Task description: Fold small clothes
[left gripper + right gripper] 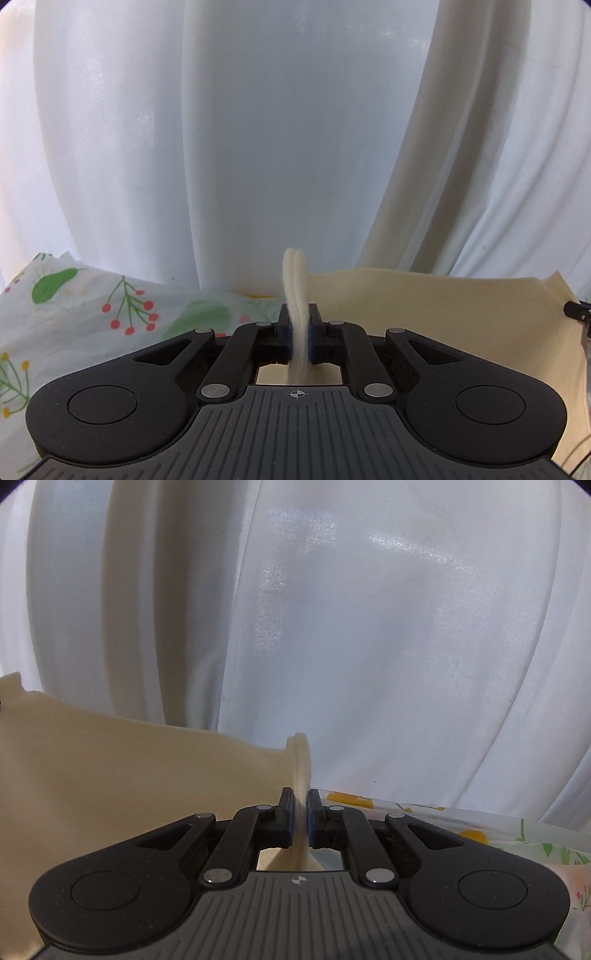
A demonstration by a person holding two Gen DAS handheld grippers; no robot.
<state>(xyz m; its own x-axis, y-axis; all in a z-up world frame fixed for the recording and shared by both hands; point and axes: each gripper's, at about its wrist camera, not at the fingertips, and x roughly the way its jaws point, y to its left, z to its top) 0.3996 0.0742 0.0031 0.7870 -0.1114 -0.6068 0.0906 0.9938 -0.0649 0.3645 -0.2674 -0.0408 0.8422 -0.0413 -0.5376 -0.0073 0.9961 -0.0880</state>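
The left gripper [300,334] is closed on a bunched edge of a cream garment [424,325]. The pinched fabric stands upright between the two blue-padded fingers [283,332], passes down through the gap behind them, and rises above the fingertips as a narrow doubled ridge that leans slightly to the right at its top. From that pinch the cloth spreads away to the right as a broad, fairly taut sheet, its top edge running almost level toward a small raised corner at the far right. A black fingertip of the other tool [576,309] shows at that far right edge, just beside the corner.

In the right wrist view the right gripper [300,818] is likewise clamped on the cream garment [110,775]. The fabric is squeezed between its fingers [286,812], with a thick rolled lip of cloth poking up just above the fingertips. Here the sheet stretches away to the left, its top edge climbing toward a notched corner at the upper left of the cloth. So the garment hangs spread between the two tools, each holding one end of its upper edge.

Beneath and behind the garment lies a white floral sheet [92,314] printed with green leaves, red berries and yellow flowers; it shows left of the left gripper and right of the right one. White curtains [221,129] with long vertical folds fill the background in both views.
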